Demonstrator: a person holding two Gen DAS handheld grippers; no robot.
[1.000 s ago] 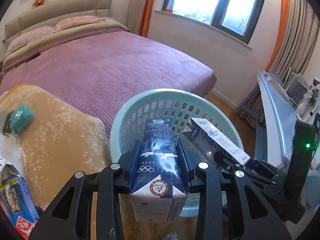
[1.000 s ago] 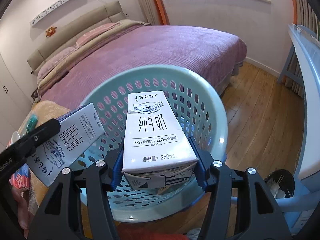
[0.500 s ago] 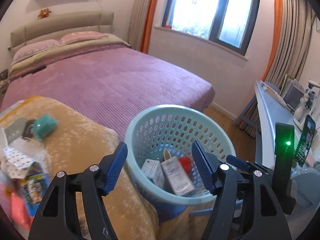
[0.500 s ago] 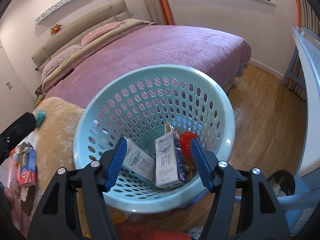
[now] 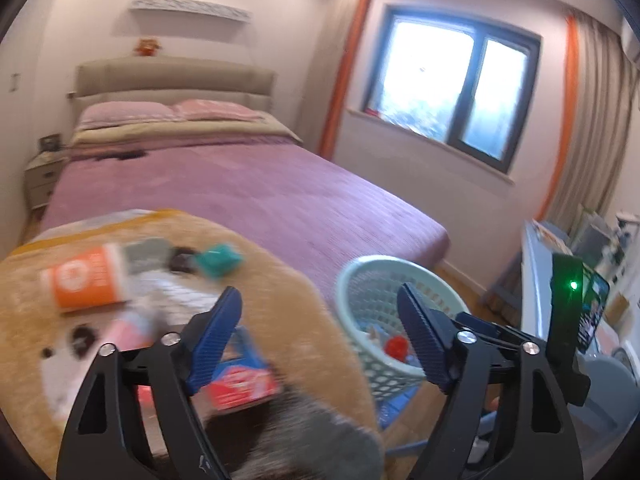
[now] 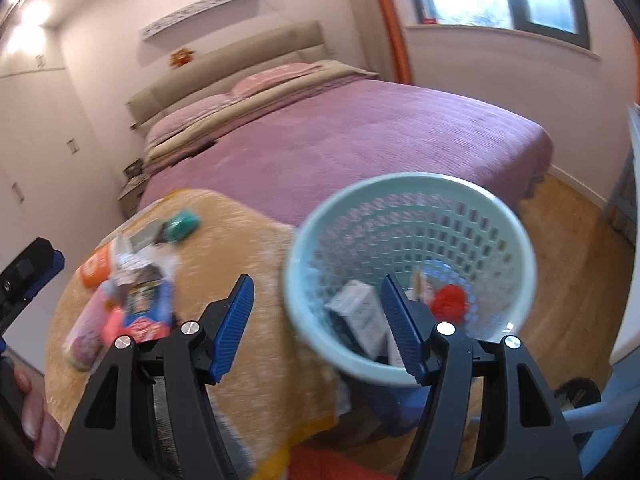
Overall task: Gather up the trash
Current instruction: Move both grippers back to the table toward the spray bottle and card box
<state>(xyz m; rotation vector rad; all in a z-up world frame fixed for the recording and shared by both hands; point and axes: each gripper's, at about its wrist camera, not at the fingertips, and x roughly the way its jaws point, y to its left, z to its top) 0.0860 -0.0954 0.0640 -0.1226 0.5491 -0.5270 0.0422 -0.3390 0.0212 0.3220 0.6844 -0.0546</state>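
A light green perforated basket (image 6: 412, 184) (image 5: 360, 276) stands beside the bed and holds milk cartons (image 6: 360, 314) and a red piece (image 6: 450, 300). My left gripper (image 5: 320, 340) is open and empty, above the tan blanket (image 5: 280, 280). My right gripper (image 6: 318, 324) is open and empty, over the basket's left rim. Trash lies on the blanket: an orange cup (image 5: 84, 282) (image 6: 94, 268), a teal wad (image 5: 218, 258) (image 6: 182, 224), a red and blue packet (image 5: 240, 380) (image 6: 144, 312) and crumpled wrappers (image 5: 172, 292). Both views are blurred.
A purple bed (image 5: 240, 184) fills the background, with a nightstand (image 5: 40, 178) to its left. A desk (image 5: 540, 248) with a phone (image 5: 592, 316) stands at the right. Wooden floor (image 6: 568, 248) lies right of the basket.
Both grippers opened and let their milk cartons fall into the basket. Both then pulled back and swung left toward the trash on the blanket.
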